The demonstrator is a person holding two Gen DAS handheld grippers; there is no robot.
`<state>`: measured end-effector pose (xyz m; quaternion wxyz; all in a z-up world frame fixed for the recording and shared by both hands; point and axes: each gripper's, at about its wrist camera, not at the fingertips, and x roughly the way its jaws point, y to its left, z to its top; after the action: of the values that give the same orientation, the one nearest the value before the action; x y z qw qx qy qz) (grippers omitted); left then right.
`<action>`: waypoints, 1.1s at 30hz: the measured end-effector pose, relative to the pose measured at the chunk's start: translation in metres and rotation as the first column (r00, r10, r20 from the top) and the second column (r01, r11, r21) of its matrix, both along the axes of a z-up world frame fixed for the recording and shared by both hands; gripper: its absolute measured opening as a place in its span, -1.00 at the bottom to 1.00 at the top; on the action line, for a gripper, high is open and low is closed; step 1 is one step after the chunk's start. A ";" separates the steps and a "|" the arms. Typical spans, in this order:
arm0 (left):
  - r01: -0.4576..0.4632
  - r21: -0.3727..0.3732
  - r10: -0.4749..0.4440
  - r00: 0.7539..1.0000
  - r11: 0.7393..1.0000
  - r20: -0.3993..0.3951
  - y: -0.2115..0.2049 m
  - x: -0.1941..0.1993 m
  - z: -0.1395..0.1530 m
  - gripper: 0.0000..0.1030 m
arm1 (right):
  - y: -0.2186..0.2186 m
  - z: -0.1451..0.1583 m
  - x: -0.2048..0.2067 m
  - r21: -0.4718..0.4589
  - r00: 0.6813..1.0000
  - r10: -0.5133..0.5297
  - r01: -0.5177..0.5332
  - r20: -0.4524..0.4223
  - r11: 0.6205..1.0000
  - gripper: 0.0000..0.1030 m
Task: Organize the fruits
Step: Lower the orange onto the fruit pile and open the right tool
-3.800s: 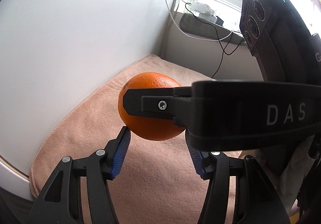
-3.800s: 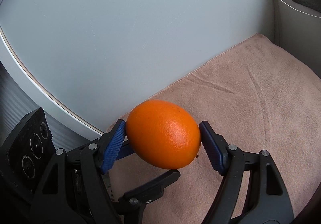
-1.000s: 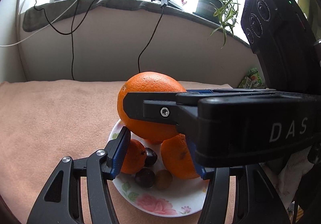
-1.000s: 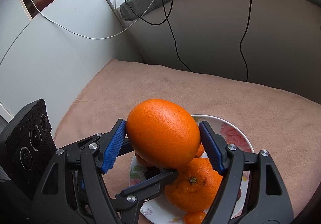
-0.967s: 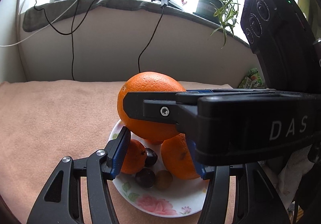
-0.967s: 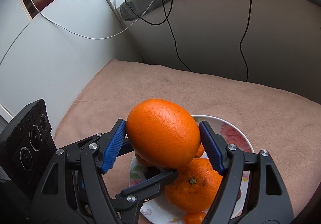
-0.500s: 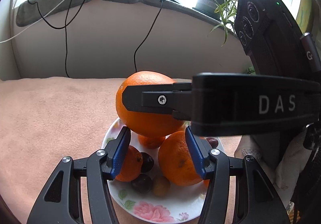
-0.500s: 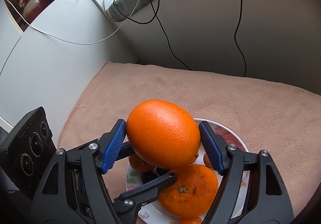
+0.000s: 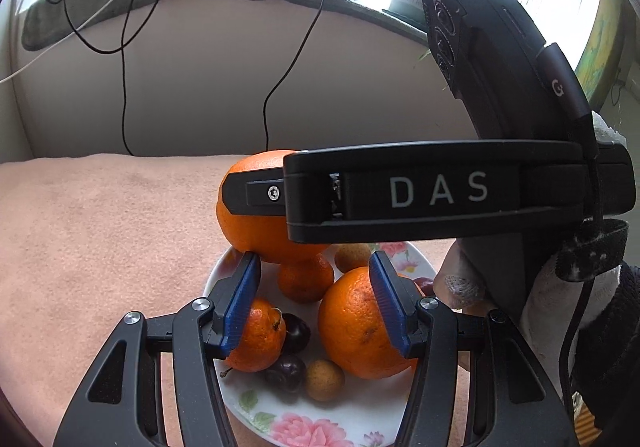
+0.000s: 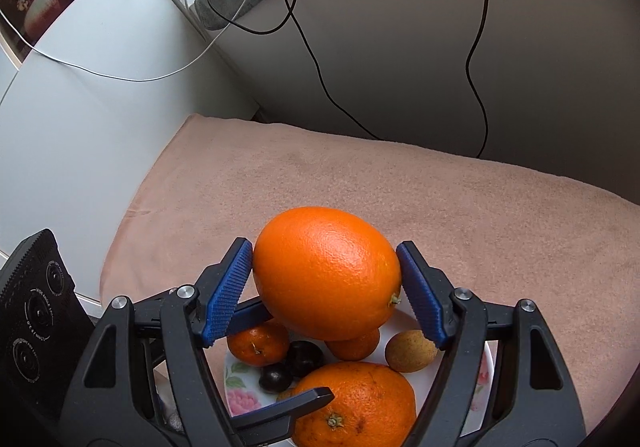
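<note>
Blue pads clamp the big orange above the plate

Your right gripper [image 10: 326, 287] has its fingers [image 10: 226, 297] clenched on the large orange [image 10: 326, 273], hanging just over the flowered plate [image 10: 236, 401] of smaller fruit. Your left gripper [image 9: 316, 303] has its fingers [image 9: 240, 305] spread with nothing grasped, low above the same plate on the peach blanket [image 9: 100, 247]

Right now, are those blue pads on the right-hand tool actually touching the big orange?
Touching. In the right wrist view both blue pads of the right gripper press against opposite sides of the big orange, holding it above the plate of fruit.
</note>
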<state>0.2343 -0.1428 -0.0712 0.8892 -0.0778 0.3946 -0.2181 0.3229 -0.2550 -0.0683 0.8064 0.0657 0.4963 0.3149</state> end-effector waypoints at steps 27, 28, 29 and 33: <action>0.028 0.016 -0.029 0.999 0.999 0.017 0.013 -0.015 0.004 0.09 | 0.004 0.002 -0.006 -0.027 0.999 0.012 -0.011 0.041 1.000 0.49; 0.030 0.018 -0.031 0.999 0.999 0.018 0.013 -0.017 0.005 0.09 | 0.004 0.003 -0.006 -0.028 0.999 0.011 -0.010 0.043 1.000 0.49; 0.030 0.023 -0.030 0.999 0.999 0.022 0.013 -0.018 0.006 0.09 | 0.004 0.004 -0.007 -0.026 0.999 0.011 -0.010 0.044 1.000 0.49; 0.028 0.029 -0.029 0.999 0.999 0.035 0.017 -0.027 0.009 0.09 | 0.004 0.007 -0.009 -0.035 0.998 0.007 -0.005 0.058 0.999 0.49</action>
<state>0.2077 -0.1261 -0.0617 0.8937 -0.0558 0.3831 -0.2266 0.3136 -0.2511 -0.0612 0.8205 0.0410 0.4783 0.3103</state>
